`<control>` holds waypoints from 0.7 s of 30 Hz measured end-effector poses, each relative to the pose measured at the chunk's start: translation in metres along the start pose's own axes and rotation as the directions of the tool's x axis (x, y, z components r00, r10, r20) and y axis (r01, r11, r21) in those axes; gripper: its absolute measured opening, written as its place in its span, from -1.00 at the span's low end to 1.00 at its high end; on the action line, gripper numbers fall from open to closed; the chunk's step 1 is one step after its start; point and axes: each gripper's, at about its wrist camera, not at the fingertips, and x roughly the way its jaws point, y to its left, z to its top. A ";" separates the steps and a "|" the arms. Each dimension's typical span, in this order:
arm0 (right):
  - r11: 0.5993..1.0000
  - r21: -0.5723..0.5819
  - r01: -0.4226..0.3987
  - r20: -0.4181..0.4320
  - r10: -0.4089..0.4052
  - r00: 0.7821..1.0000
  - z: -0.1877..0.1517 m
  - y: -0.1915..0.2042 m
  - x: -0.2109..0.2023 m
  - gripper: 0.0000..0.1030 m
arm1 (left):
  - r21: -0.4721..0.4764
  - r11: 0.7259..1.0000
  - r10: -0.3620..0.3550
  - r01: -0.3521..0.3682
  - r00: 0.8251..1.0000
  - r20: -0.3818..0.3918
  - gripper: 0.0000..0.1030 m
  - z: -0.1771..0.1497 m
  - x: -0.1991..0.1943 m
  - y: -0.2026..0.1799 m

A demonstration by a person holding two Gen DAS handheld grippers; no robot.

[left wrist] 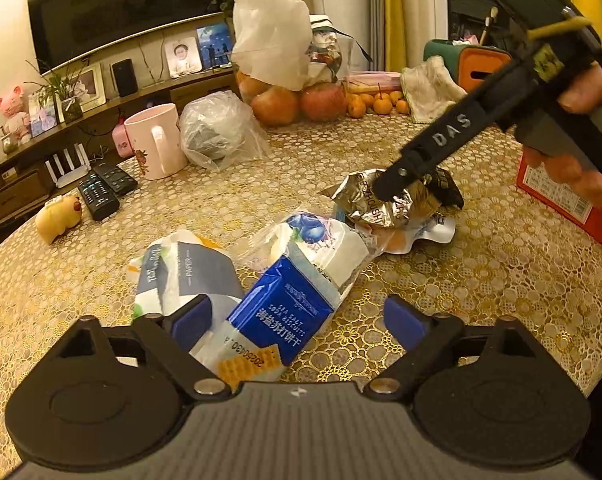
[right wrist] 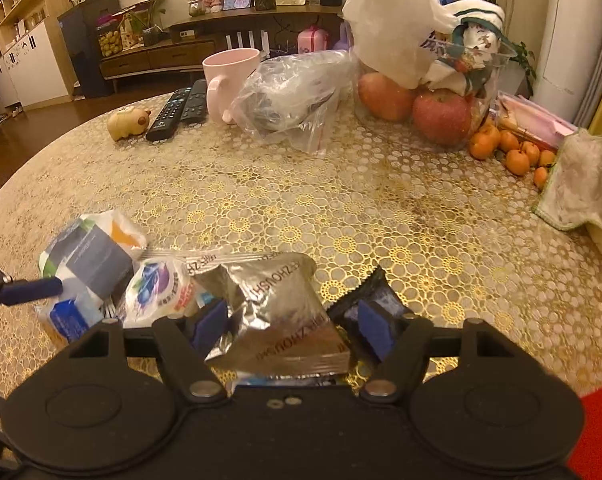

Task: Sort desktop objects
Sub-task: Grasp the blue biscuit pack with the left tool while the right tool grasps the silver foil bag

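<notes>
A heap of wrappers lies on the gold-patterned table. My left gripper is open around a blue soda-biscuit pack, with a grey-and-white paper tissue pack at its left finger. A blueberry-print bag lies behind. My right gripper is open around a crumpled silver foil wrapper, its right finger over a small black wrapper. The right gripper shows in the left wrist view over the foil wrapper. The tissue pack and blueberry bag show in the right wrist view.
A pink mug, two remotes, a yellow toy and a clear plastic bag stand at the back. Apples, small oranges, a white bag and a cloth are right. A red box lies at the right edge.
</notes>
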 end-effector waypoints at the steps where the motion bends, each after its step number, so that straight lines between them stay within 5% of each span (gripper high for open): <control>1: 1.000 -0.002 -0.003 -0.001 0.003 1.000 0.001 0.000 0.002 0.39 | 0.001 1.000 0.002 -0.002 1.000 -0.002 0.70 0.000 0.001 0.000; 8: 1.000 -0.009 -0.009 -0.027 0.009 1.000 -0.003 0.005 0.020 0.33 | 0.018 1.000 0.019 -0.018 1.000 -0.019 0.31 -0.004 0.009 -0.001; 10: 1.000 -0.015 -0.012 -0.026 0.011 1.000 -0.004 0.007 0.020 0.26 | 0.018 1.000 0.015 -0.015 0.999 -0.030 -0.01 -0.005 0.011 -0.001; 21: 0.999 -0.032 0.011 -0.004 -0.012 1.000 -0.008 0.010 0.009 -0.03 | 0.008 0.999 0.036 -0.036 0.999 -0.029 -0.27 -0.006 0.006 -0.002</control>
